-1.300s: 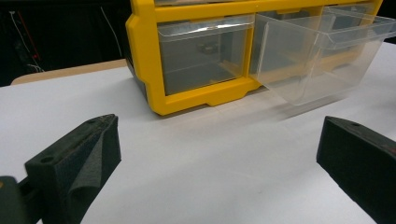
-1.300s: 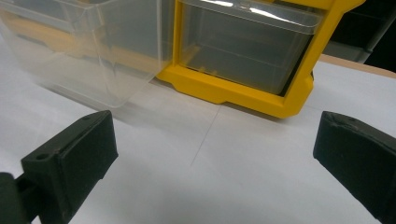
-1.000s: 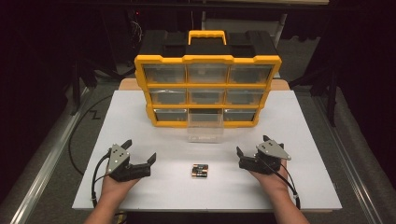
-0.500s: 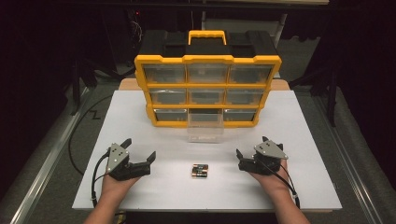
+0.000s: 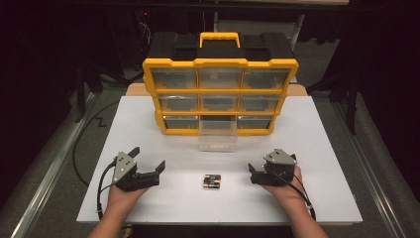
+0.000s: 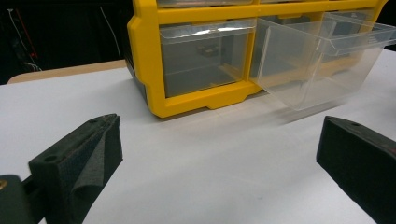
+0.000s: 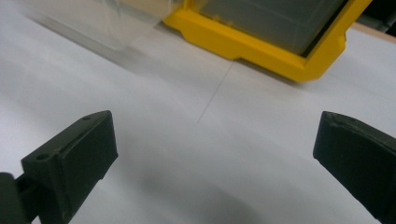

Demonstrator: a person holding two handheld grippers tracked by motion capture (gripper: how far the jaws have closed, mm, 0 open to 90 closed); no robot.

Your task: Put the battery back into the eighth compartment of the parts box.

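Both forearms enter from the bottom edge of the high view, each hand gripping one tool. The left gripper [image 5: 148,159] rests low, jaws spread wide, empty. The right gripper [image 5: 253,174] lies opposite, angled inward, its jaws likewise wide apart and holding nothing.

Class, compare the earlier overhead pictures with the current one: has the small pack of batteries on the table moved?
No. The batteries lie at the same spot on the white table, in front of the pulled-out clear drawer, between the left tongs and right tongs.
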